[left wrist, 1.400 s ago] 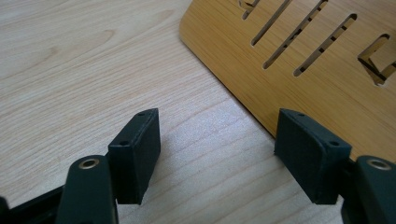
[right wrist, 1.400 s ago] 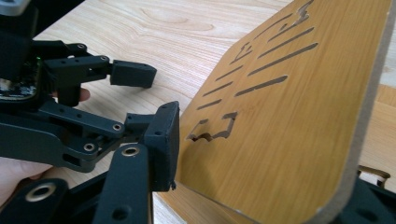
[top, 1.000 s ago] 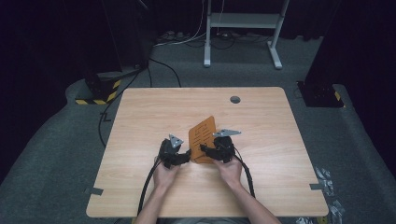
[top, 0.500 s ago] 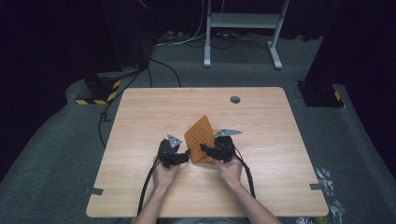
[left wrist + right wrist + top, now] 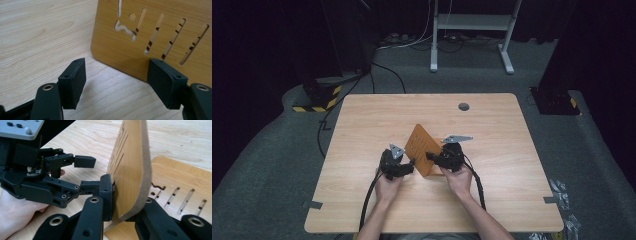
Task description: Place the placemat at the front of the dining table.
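A thin wooden board (image 5: 130, 165) with cut slots stands on edge, tilted, at the table's middle (image 5: 421, 144). My right gripper (image 5: 127, 205) has just been closing its jaws and is now shut on the board's lower corner, one pad on each face. My left gripper (image 5: 411, 165) sits just left of the board with its jaws apart and bare table between them. Its right pad (image 5: 165, 82) rests by the board's face (image 5: 150, 30) near the lower edge. A second slotted board (image 5: 180, 182) lies flat on the table behind the upright one.
The wooden table (image 5: 492, 200) has a round cable hole (image 5: 463, 106) near its far edge. Both grippers' cables trail back toward the person's forearms (image 5: 377, 220). Beyond the table are grey carpet, floor cables and a white stand base (image 5: 472, 30).
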Demonstrator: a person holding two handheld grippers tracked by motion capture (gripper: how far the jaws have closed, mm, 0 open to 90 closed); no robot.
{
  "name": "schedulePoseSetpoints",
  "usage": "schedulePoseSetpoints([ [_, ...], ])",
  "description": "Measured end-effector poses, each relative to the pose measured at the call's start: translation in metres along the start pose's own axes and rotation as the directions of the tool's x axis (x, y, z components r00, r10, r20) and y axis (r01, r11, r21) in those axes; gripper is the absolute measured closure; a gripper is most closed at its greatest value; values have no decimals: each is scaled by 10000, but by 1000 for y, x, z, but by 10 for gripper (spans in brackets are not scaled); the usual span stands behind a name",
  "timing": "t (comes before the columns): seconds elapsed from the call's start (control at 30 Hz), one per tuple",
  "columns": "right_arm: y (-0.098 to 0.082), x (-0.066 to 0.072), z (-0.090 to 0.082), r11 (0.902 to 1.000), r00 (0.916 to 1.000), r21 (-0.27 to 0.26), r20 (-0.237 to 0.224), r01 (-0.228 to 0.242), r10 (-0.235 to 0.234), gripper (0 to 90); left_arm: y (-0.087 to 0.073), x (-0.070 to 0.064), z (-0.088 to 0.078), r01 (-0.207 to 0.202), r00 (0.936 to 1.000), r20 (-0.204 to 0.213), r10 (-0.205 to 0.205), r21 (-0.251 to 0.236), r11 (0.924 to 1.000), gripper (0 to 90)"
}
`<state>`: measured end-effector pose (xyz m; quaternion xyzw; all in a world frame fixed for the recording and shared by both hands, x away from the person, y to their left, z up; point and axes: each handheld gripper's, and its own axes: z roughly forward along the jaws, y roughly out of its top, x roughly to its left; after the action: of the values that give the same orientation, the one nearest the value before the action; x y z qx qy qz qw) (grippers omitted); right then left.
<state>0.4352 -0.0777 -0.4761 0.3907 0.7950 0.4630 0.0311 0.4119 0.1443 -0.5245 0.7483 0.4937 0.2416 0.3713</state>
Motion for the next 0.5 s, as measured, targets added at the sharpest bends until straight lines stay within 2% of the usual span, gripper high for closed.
schedulePoseSetpoints([
  [0.1, 1, 3, 1, 9999, 9999, -33, -61, 143, -143, 827, 0, 1, -2, 48, 10000, -31, -49, -139, 9999, 320],
  [0.27, 2, 2, 0, 10000, 9991, 33, -410, -93, 94, 844, -1, 4, -4, 226, 9997, 88, -224, -287, 9993, 318],
  [0.5, 6, 4, -5, 10000, 9991, 23, -433, 22, -21, 864, -1, 3, -6, 116, 9998, 151, -109, -434, 9990, 301],
])
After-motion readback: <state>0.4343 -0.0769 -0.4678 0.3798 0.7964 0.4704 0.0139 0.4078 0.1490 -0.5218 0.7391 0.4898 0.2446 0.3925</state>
